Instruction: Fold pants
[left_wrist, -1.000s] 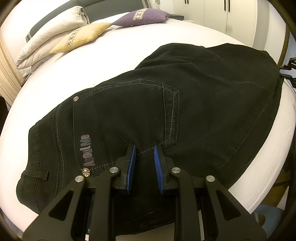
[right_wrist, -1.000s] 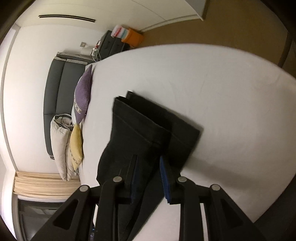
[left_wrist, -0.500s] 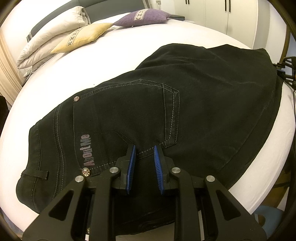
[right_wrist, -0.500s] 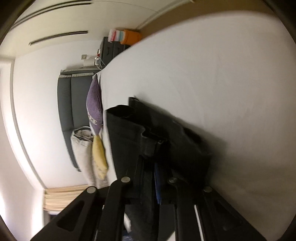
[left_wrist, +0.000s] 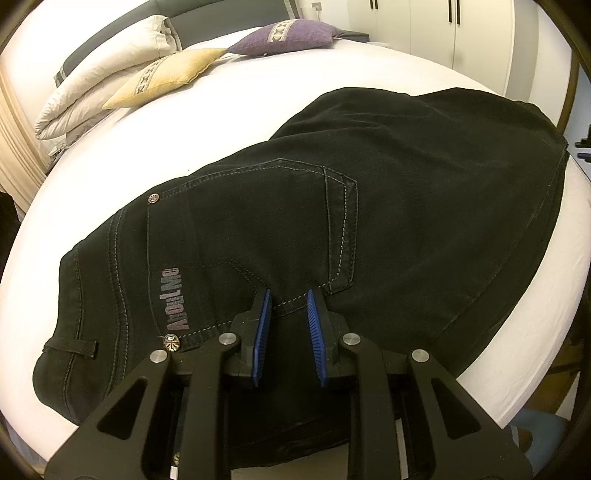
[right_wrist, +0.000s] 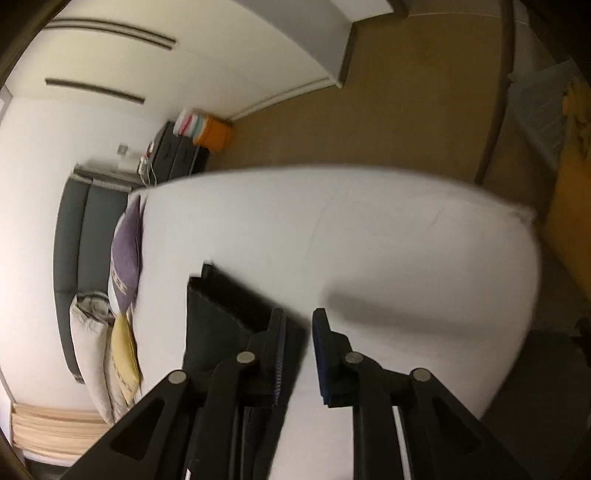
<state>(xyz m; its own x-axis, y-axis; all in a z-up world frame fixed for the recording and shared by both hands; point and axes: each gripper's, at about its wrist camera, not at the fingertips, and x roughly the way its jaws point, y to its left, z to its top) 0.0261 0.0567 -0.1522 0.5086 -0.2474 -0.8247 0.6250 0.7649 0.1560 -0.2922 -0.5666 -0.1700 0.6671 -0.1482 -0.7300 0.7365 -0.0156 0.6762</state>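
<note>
Black denim jeans (left_wrist: 332, 229) lay on the white bed (left_wrist: 110, 177), apparently doubled leg over leg, hems (right_wrist: 221, 295) stacked — lengthwise folding seemed left. Left gripper (left_wrist: 288, 295) stood slightly parted over the back pocket, clamping nothing visible; right gripper (right_wrist: 297, 321) was opening, nothing between its pads.

My pants (left_wrist: 332, 240) lie across the near part of the bed (left_wrist: 110, 177), with the pillows (left_wrist: 166, 70) behind them by the headboard (left_wrist: 221, 11).
</note>
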